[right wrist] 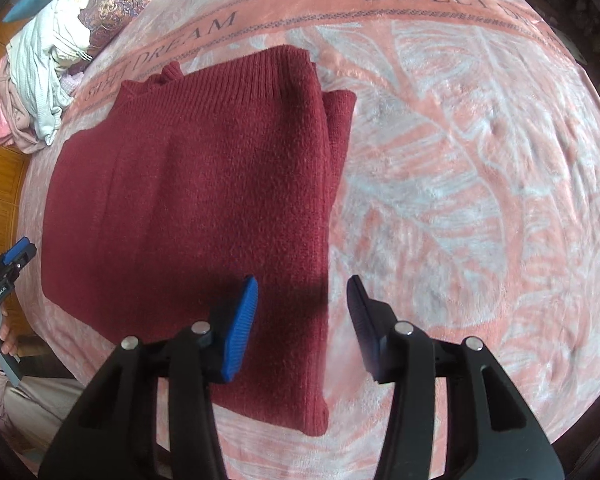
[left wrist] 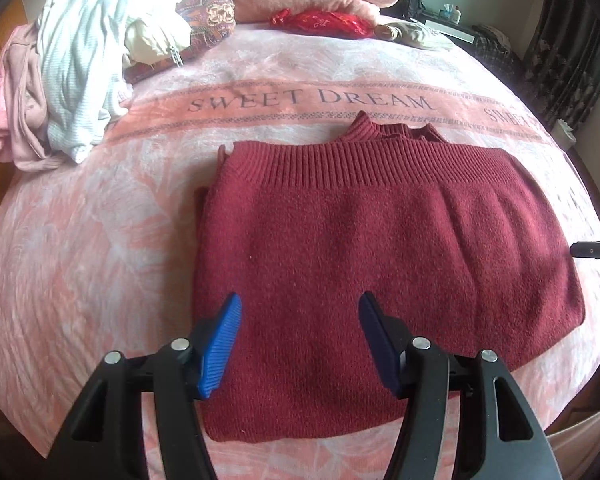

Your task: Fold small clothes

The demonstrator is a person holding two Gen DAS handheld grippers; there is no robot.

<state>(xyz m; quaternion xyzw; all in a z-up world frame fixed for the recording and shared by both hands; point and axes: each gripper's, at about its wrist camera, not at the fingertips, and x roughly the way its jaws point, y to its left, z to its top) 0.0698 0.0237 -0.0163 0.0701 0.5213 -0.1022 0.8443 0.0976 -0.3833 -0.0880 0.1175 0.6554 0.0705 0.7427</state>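
Now the red sweater [left wrist: 380, 248] lies folded flat on the pink blanket [left wrist: 100, 240], ribbed hem on top at the far side. Both grippers hang above it with nothing in them: the left gripper [left wrist: 300, 340] has its jaws apart over the near edge, the right gripper [right wrist: 302, 320] over the right edge (collar peeks out behind). I think it needs one more fold, so grab both near corners together and lift evenly.

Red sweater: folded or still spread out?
Folded. The red sweater lies as a compact rectangle on the blanket, ribbed hem doubled up near the collar, layered edges showing along one side.
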